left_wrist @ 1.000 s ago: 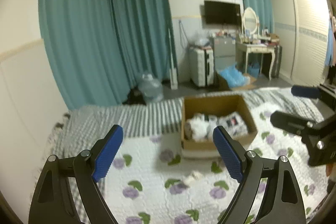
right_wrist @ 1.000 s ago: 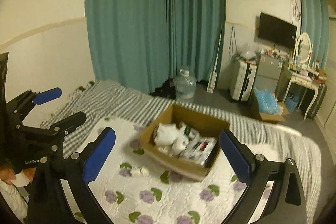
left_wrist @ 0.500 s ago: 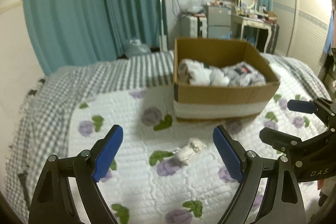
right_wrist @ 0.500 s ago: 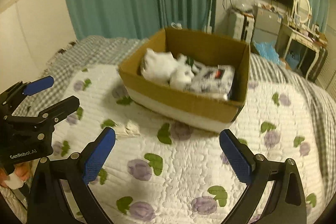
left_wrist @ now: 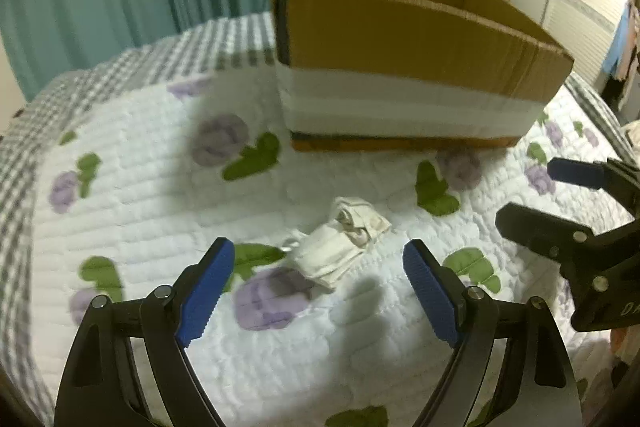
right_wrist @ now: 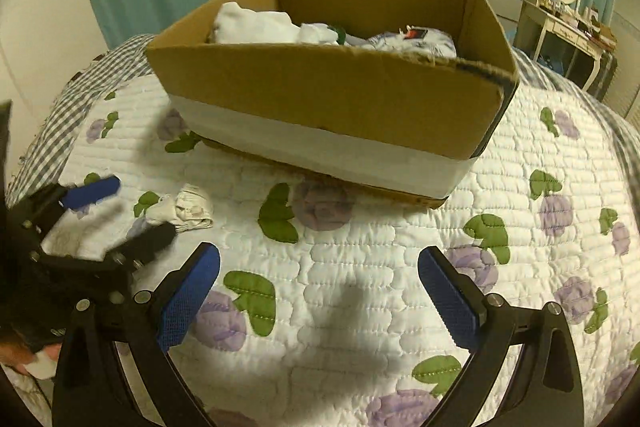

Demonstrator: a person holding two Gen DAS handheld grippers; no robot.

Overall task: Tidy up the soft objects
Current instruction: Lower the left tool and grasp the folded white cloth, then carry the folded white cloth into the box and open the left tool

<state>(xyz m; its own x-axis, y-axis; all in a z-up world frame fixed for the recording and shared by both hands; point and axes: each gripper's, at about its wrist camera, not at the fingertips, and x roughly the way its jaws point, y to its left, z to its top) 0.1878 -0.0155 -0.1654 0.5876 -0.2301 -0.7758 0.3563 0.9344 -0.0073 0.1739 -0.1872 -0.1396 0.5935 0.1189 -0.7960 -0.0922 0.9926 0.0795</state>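
hovering with fingers spread wide and empty, the left gripper frames the rolled white sock lying on the quilted bed before the cardboard box, while the right gripper, equally open, holds nothing.

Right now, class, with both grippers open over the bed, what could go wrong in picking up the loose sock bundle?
1. The sock bundle lies loosely folded on the quilt; the left gripper may pinch quilt fabric with it.
2. The right gripper hovers nearby and could collide.
3. The bundle could unroll on the way to the box.
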